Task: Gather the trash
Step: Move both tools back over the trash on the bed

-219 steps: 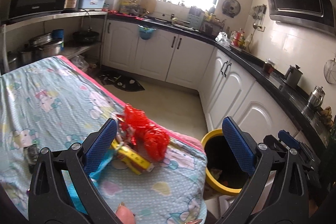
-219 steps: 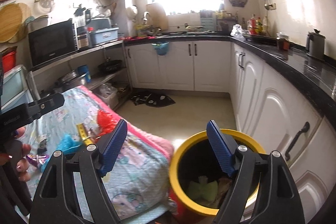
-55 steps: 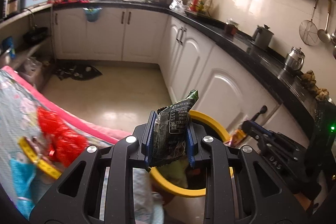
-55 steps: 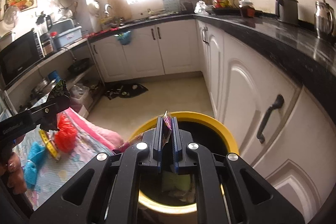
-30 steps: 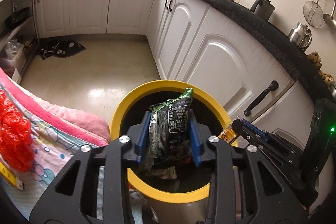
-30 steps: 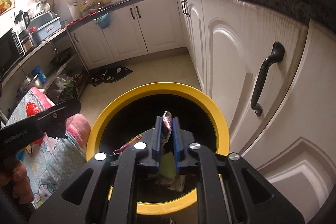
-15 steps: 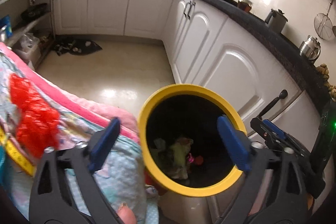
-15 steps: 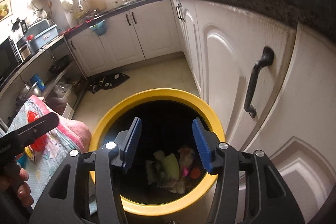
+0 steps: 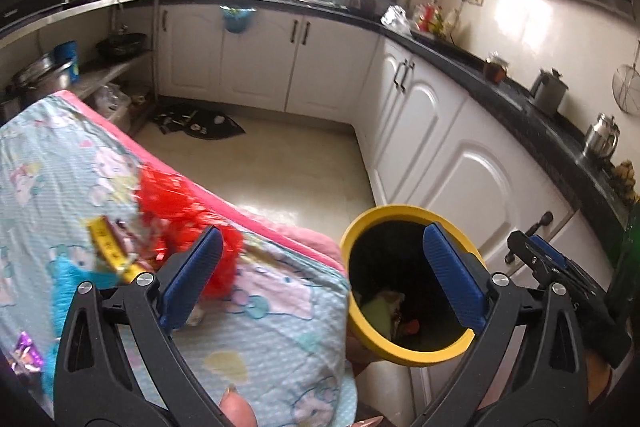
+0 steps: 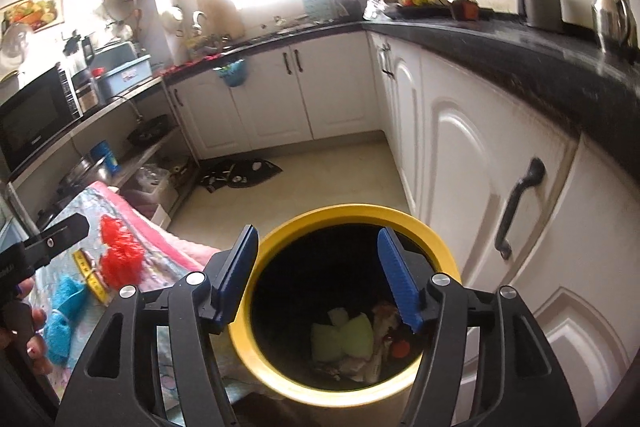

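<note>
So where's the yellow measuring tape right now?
The yellow tape lies on the cartoon blanket, at the left of the right wrist view, between the red bag and the blue cloth.

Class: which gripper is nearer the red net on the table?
Left. The left gripper hangs over the table edge beside the red net; the right gripper is over the yellow bin, away from it.
</note>
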Demonstrator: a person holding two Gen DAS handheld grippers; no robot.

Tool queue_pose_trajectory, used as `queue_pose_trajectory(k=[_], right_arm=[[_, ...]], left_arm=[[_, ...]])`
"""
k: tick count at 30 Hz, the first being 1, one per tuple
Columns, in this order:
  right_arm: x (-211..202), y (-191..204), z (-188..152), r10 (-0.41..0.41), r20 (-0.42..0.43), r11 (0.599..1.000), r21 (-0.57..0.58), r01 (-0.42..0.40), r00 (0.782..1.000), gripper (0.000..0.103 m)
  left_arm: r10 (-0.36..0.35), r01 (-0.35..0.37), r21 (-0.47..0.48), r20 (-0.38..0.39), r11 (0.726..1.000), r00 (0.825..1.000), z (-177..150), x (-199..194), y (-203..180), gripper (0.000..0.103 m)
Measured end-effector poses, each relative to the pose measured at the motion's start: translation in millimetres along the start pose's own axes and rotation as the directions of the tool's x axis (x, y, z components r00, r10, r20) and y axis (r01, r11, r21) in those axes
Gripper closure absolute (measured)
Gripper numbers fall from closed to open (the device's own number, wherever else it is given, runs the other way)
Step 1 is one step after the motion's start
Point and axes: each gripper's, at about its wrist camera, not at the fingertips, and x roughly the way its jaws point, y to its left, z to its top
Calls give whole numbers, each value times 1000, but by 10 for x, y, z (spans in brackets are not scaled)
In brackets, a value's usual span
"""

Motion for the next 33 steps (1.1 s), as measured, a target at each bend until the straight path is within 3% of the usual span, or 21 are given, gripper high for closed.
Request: queue_pose_trajectory(k=[16,33], right_arm=[[-379,604,52,117,52,986,-123,-110,992,33],[-500,1318,-16,248,15,939,-250,-236,969,31]], left_arm=[[79,-73,-68,94,995,992,-24,-613,480,11],[209,-196,-110,122,974,970,-29,-1044,1143,11]])
